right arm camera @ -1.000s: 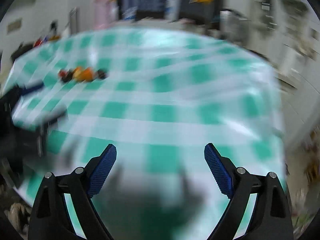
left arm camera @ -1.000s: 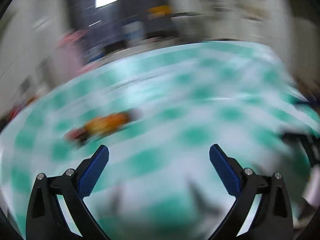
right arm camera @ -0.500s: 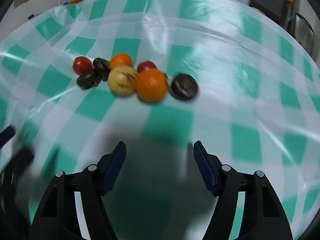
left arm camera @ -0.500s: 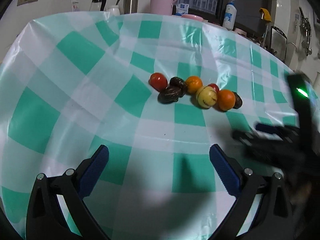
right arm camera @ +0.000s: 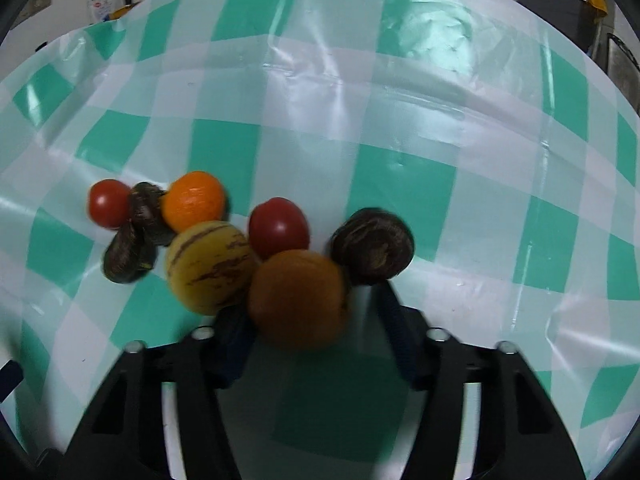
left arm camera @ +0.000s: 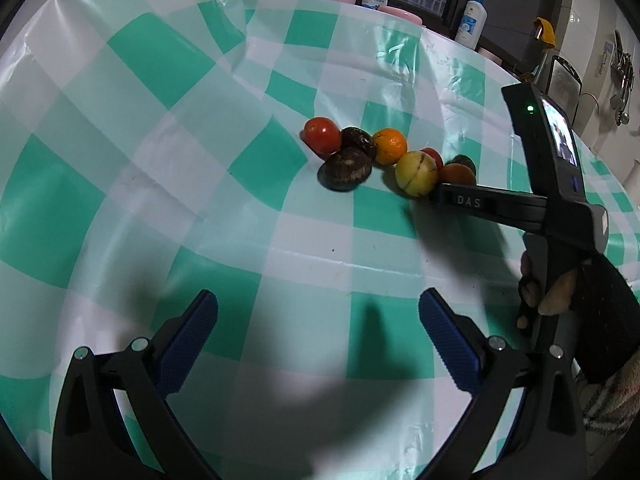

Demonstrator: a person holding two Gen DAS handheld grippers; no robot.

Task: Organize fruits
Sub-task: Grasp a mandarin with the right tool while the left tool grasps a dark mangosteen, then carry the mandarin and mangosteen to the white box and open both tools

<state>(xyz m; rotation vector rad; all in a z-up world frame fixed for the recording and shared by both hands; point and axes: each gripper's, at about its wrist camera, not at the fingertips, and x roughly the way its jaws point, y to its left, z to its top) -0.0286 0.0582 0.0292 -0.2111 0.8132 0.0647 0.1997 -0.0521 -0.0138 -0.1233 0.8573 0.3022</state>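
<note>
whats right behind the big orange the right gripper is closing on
Behind the near orange, which sits between the right gripper's just-closing fingers, are a red tomato and a dark brown fruit. The tomato's lower part is covered by the orange.

We see fruits bunched, touching, on the checked cloth | near orange (right arm camera: 298, 300) between blue pads | striped yellow fruit (right arm camera: 210, 266) beside it | two red tomatoes (right arm camera: 279, 227) | three dark wrinkled fruits (right arm camera: 372, 245) | far orange (right arm camera: 194, 200)
</note>
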